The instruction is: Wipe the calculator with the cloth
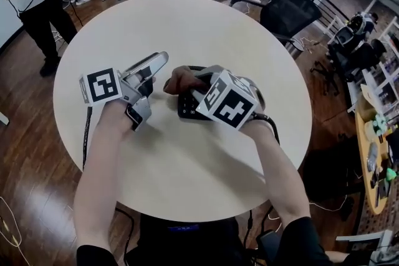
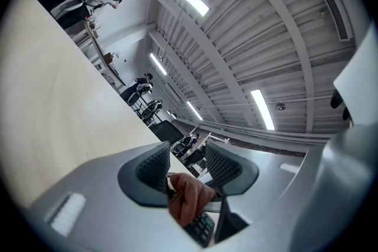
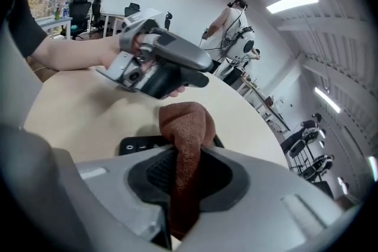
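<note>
Midway, seemingly, through the wipe: the right gripper (image 3: 186, 173), clamped on the cloth (image 3: 185, 121), holds it on the calculator (image 1: 186, 108) at the table's (image 1: 187, 28) centre, over its 11 o'clock corner. How much is cleaned cannot be told. The left gripper (image 1: 154, 73), jaws apart and empty, hovers just beside the calculator's 9 o'clock.

Round table (image 1: 187, 28); black chair (image 1: 290, 12) beyond; bystander (image 1: 37, 9) left.
</note>
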